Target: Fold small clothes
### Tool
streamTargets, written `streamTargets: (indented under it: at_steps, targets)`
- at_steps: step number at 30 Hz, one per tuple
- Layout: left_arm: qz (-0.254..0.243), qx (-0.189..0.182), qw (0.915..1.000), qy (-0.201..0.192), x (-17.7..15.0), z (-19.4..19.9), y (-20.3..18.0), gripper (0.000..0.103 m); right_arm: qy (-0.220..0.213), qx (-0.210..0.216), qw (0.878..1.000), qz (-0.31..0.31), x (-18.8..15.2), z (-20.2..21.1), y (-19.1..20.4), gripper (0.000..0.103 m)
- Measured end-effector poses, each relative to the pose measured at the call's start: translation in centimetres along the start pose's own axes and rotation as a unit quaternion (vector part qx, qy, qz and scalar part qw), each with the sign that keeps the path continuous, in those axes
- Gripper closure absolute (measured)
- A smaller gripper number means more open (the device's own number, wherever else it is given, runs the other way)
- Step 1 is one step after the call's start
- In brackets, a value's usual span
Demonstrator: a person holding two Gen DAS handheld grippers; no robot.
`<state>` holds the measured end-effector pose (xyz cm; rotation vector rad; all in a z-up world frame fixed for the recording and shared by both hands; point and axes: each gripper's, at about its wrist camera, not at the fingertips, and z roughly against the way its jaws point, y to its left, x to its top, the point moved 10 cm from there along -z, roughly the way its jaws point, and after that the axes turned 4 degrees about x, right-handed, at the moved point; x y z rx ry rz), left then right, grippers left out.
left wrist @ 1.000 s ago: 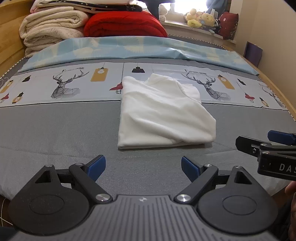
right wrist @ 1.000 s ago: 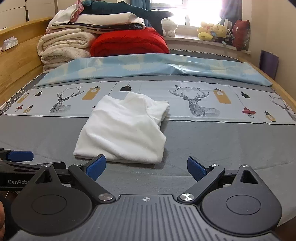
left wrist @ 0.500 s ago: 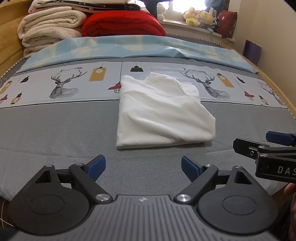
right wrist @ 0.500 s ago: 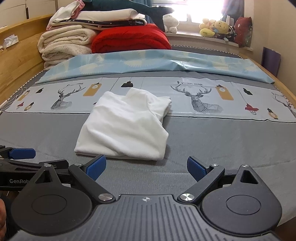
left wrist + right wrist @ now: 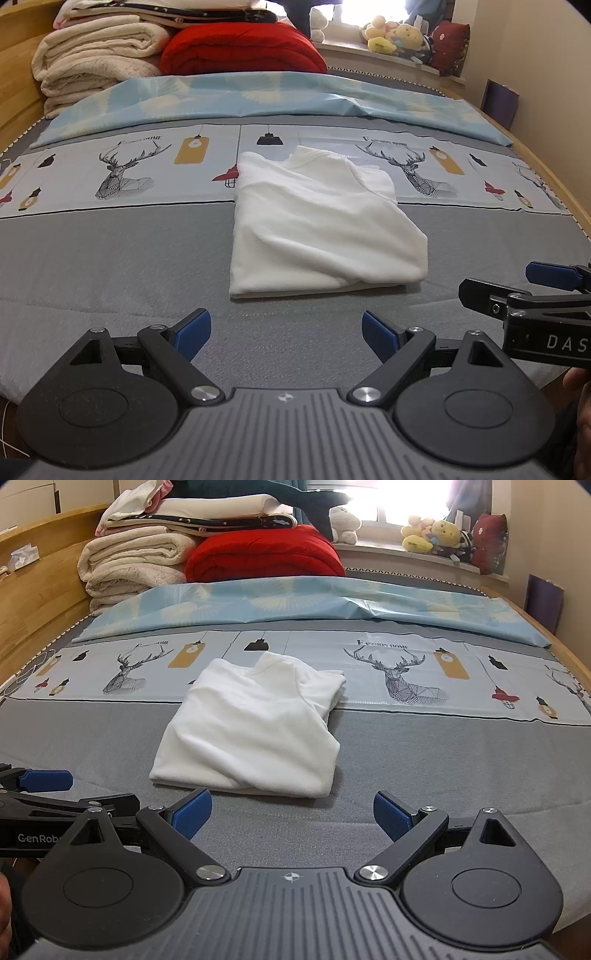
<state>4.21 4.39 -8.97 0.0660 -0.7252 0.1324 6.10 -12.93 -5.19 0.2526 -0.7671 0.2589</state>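
shirt [image 5: 317, 225]: white, folded into a thick rectangle; lies flat on the bed [image 5: 110, 266], half on the grey band, its far end with the collar on the deer-print strip.
long axis: runs away from both claws, near hem to far collar, leaning slightly rightward at the far end.
left claw [image 5: 286, 334]: spread wide, empty; hovers low over the grey band, just short of the near hem, which sits dead ahead between its blue pads.
right claw [image 5: 291, 814]: spread wide too, empty; the hem's right half lies straight ahead, the bulk of the shirt off to its left.
nearer: about equal by my reading; both claws face the same near edge, side by side.
fold state: looks nearly done; the near right corner bulges and layers show at the hem.
next move, a guess: either a last fold far-to-near along the long axis, or none.
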Motion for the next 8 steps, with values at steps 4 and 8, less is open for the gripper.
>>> streamTargets:
  at_steps: [4, 8]
  targets:
    - [-0.002, -0.002, 1.0000, -0.002, -0.02, 0.04, -0.08, 0.011, 0.000, 0.000, 1.000, 0.001, 0.01, 0.01, 0.01, 0.008]
    - [-0.001, -0.002, 1.0000, -0.002, -0.05, 0.03, 0.00, 0.011, 0.000, 0.000, 1.000, 0.000, 0.02, -0.01, 0.02, 0.008]
